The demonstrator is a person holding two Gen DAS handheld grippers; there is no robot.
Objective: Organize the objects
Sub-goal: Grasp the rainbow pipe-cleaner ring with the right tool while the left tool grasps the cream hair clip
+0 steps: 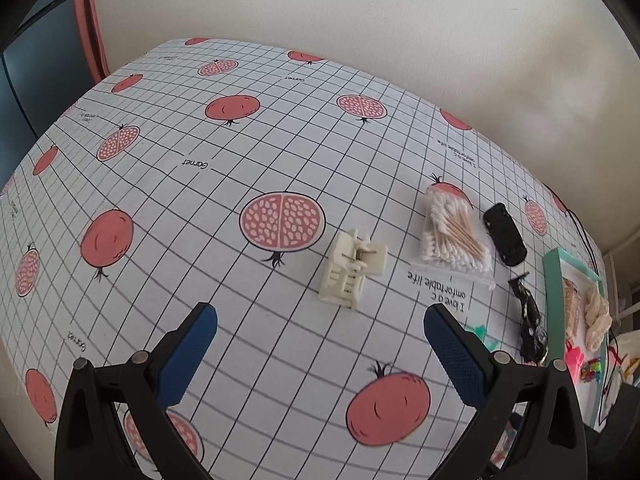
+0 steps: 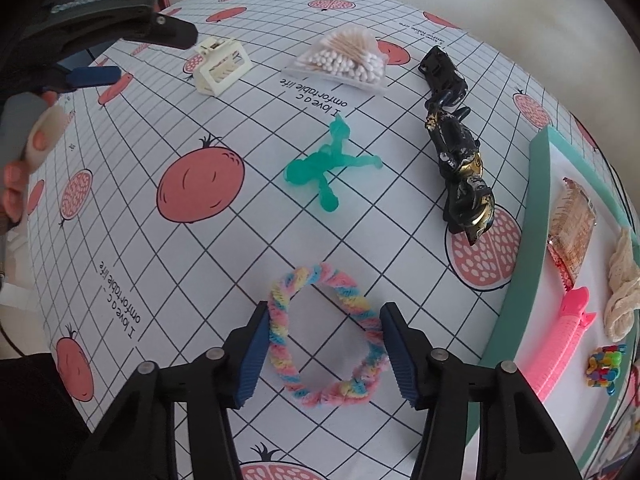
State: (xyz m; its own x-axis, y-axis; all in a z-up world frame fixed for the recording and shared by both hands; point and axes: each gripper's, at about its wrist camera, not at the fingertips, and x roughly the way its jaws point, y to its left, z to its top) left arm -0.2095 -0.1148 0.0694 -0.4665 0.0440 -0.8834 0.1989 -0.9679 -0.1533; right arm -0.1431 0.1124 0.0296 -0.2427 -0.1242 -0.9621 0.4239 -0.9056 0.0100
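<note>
My right gripper point(image 2: 324, 344) brackets the pastel hair tie point(image 2: 324, 334), jaws apparently touching, grip unconfirmed; my left gripper point(image 1: 320, 318) hangs apart, near the cream clip point(image 1: 352, 270).

Fuzzy chenille ring point(image 2: 324, 332); glossy black clip point(image 2: 464, 176); wooden-stemmed swabs point(image 2: 344, 56).

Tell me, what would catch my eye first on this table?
Probably the pastel fuzzy ring, lying between the open blue fingers of the right gripper. Beyond it a green clip glows on the pomegranate-print cloth, with a teal-rimmed tray of hair things at the right. The left gripper hovers open before a cream claw clip.
</note>
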